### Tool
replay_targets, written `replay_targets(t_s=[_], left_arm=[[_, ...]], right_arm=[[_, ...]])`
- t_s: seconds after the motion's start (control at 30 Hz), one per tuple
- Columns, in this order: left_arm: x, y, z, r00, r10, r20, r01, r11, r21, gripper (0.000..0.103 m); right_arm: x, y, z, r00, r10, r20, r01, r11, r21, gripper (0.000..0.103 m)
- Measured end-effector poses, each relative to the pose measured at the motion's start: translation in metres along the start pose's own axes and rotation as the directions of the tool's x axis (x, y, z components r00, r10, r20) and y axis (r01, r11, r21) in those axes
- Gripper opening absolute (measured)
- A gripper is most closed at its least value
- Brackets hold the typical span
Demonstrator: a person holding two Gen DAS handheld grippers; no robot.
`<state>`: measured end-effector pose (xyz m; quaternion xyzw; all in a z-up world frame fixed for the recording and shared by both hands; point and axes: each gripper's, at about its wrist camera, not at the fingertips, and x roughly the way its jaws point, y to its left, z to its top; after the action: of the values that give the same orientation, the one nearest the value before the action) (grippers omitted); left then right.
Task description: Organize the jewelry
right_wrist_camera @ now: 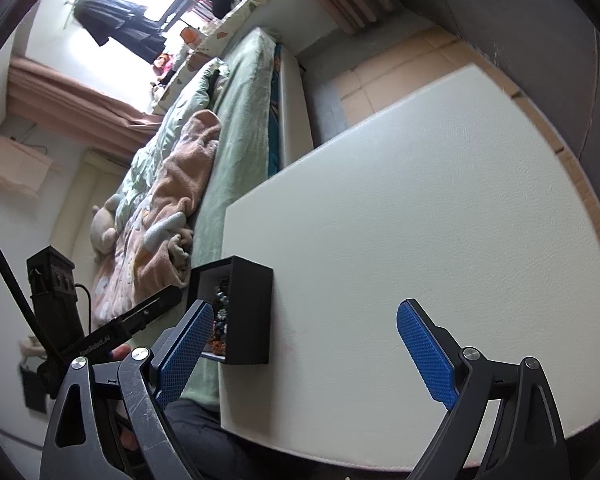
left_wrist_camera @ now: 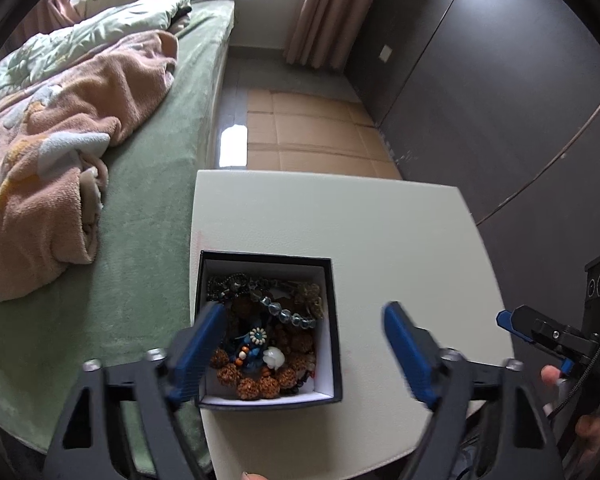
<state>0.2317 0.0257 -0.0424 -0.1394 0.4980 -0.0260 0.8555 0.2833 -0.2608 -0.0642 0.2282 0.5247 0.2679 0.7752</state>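
Black box [left_wrist_camera: 269, 328] of tangled jewelry [left_wrist_camera: 266, 332] sits at the surface [left_wrist_camera: 380, 248] edge nearest the bed [left_wrist_camera: 140, 248], toward the near corner. Left gripper [left_wrist_camera: 304, 354] hovers above it, jaws wide apart, empty. Right gripper [right_wrist_camera: 304, 354] also spread, empty, over bare surface beside the box. Contents look light but snarled: brown seed beads [left_wrist_camera: 256, 384], clear bead bracelet [left_wrist_camera: 288, 314], dark chains; likely to drag neighbours out. Best pinch one loose strand, probably the clear bracelet on top. Box walls crowd the jaws; light box may slide off toward the bed. Pink blanket [left_wrist_camera: 60, 152] on bed, not in the way.
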Motion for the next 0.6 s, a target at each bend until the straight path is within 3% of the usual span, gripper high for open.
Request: replay_targets(t_s=[0.13, 0.37, 0.6], left_arm=[[-0.022, -0.003, -0.008, 0.998, -0.024, 0.062, 0.023, 1.0, 0.013, 0.103], [-0.059, 0.0, -0.028, 0.984, -0.05, 0.171, 0.048, 0.999, 0.017, 0.103], [-0.09, 0.0, -0.05, 0.973, -0.033, 0.23, 0.021, 0.998, 0.055, 0.103]], right_arm=[[-0.016, 0.011, -0.005, 0.999, -0.021, 0.035, 0.022, 0.999, -0.041, 0.103], [-0.051, 0.028, -0.018, 0.989, -0.048, 0.14, 0.063, 0.992, -0.109, 0.103], [-0.072, 0.036, -0.038, 0.98, -0.109, 0.169, 0.137, 0.977, -0.166, 0.103]])
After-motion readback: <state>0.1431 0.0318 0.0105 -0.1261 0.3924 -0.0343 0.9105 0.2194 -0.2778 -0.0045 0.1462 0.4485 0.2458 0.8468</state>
